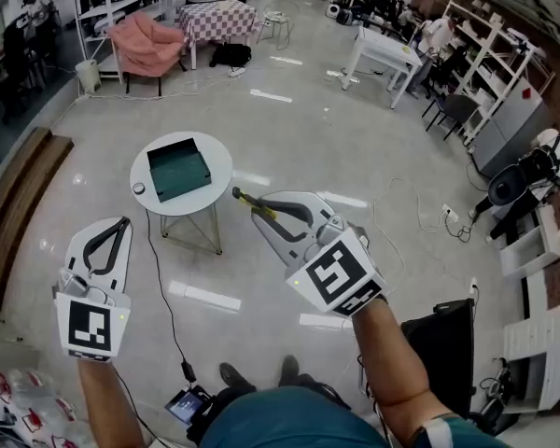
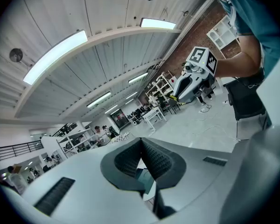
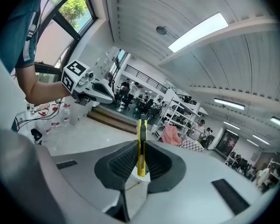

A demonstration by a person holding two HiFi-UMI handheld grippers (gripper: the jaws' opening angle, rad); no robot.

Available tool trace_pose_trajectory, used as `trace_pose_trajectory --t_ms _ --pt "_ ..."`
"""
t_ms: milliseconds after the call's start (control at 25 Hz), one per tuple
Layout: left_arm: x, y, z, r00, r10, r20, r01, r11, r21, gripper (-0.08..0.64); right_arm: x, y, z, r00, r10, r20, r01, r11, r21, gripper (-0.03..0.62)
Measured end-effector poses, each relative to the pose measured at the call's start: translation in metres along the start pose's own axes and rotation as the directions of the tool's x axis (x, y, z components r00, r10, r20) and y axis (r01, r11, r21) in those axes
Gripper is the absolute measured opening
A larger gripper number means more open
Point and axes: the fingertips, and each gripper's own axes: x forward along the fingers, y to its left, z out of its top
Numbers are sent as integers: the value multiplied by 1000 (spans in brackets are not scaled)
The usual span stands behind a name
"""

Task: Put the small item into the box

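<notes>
**Inspector:** Forearms (image 1: 397, 362) and both grippers sit closest, held out over open floor. The left gripper (image 1: 121, 222) has its jaws together with nothing between them. Its own view confirms this: the left gripper (image 2: 141, 146) shows the pads meeting and only background in the gap below.

**Clerk:** And the right?

**Inspector:** The right gripper (image 1: 261, 210) is clamped on a yellow utility knife (image 1: 247, 200). In its own view the knife (image 3: 141, 146) stands upright between the ribbed pads, pinched at its lower half, with the upper half projecting past the tips. I take this knife to be the small item.

**Clerk:** Where is the box?

**Inspector:** A green box (image 1: 178, 170) lies open on a round white bench (image 1: 217, 157), ahead of the person. Its interior shows nothing inside. A small dark object (image 1: 138, 188) sits on the bench just beside the box's left corner; I cannot identify it.

**Clerk:** State of progress?

**Inspector:** The pickup is complete and the grip looks secure. Placement is not done. The knife tip appears near the bench's right edge, not over the box, and its height above the bench cannot be judged. What is left is to carry the knife across to the box, lower it and release it. The left gripper has no evident role yet.
</notes>
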Motion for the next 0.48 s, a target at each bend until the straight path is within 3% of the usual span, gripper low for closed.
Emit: trace_pose_trajectory --t_ms 280,480 --pt "3 -4 17 1000 -17 14 17 1000 2 18 -14 -8 6 1000 -1 12 1 1000 23 66" --pt "-8 25 -24 999 -35 28 35 999 5 18 32 17 24 1000 -11 12 10 999 37 66"
